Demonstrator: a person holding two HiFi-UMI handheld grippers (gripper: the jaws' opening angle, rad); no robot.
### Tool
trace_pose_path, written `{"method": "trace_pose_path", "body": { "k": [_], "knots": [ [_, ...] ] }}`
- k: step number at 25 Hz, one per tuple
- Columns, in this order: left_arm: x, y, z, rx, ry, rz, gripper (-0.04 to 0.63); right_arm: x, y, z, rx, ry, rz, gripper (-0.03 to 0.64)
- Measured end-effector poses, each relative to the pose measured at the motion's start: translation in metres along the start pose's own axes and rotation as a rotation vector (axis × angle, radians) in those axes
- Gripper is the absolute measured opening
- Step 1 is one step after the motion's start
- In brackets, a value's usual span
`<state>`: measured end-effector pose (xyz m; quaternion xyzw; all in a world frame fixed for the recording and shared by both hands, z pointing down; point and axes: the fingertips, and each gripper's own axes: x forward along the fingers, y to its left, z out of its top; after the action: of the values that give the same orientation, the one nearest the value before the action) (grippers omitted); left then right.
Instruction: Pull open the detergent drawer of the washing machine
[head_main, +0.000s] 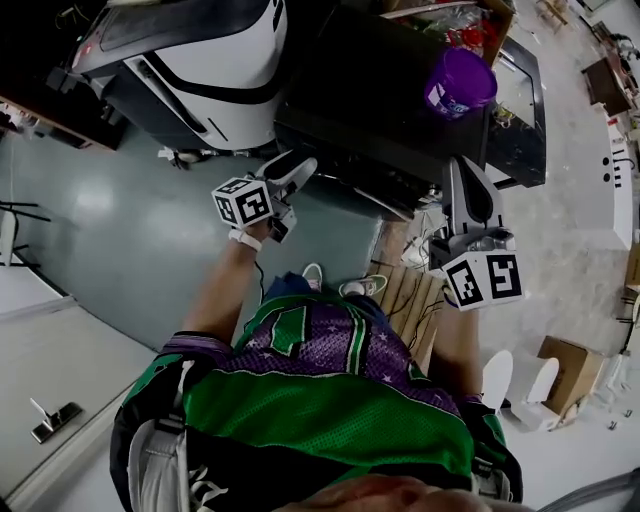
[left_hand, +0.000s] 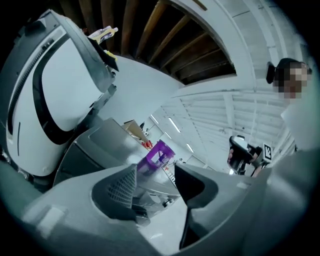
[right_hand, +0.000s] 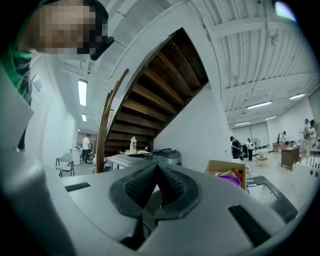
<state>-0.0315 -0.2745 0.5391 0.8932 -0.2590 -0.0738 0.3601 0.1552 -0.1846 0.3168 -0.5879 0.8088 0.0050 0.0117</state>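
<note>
The dark washing machine (head_main: 385, 95) stands ahead of me, with a purple container (head_main: 459, 82) on its top. Its front is in shadow and I cannot make out the detergent drawer. My left gripper (head_main: 297, 172) hangs at the machine's near left corner, apart from it. Its jaws stand open (left_hand: 155, 172) with nothing between them; the purple container (left_hand: 159, 155) and the grey machine top (left_hand: 107, 137) show beyond the gap. My right gripper (head_main: 463, 172) is near the machine's right front edge. Its pads (right_hand: 170, 182) meet, so the right gripper (right_hand: 157, 172) is shut and holds nothing.
A large white machine with a black stripe (head_main: 215, 50) stands to the left of the washer. A wooden pallet (head_main: 412, 292) lies by my feet, and a cardboard box (head_main: 571, 368) sits on the floor at right. A wooden staircase (right_hand: 150, 95) rises behind the machines.
</note>
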Motion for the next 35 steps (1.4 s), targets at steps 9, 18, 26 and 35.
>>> {"method": "trace_pose_path", "body": {
  "k": [9, 18, 26, 35],
  "knots": [
    [0.041, 0.095, -0.062, -0.098, 0.094, 0.058, 0.242, 0.027, -0.022, -0.026, -0.009, 0.039, -0.008, 0.000],
    [0.065, 0.162, -0.106, -0.174, 0.177, 0.088, 0.255, 0.029, -0.014, -0.059, -0.038, 0.112, -0.023, 0.000],
    [0.079, 0.172, -0.105, -0.195, 0.140, -0.042, 0.270, 0.029, -0.018, -0.080, -0.058, 0.157, -0.053, 0.000],
    [0.086, 0.169, -0.102, -0.297, 0.085, -0.159, 0.275, 0.027, -0.013, -0.096, -0.039, 0.193, -0.049, 0.000]
  ]
}}
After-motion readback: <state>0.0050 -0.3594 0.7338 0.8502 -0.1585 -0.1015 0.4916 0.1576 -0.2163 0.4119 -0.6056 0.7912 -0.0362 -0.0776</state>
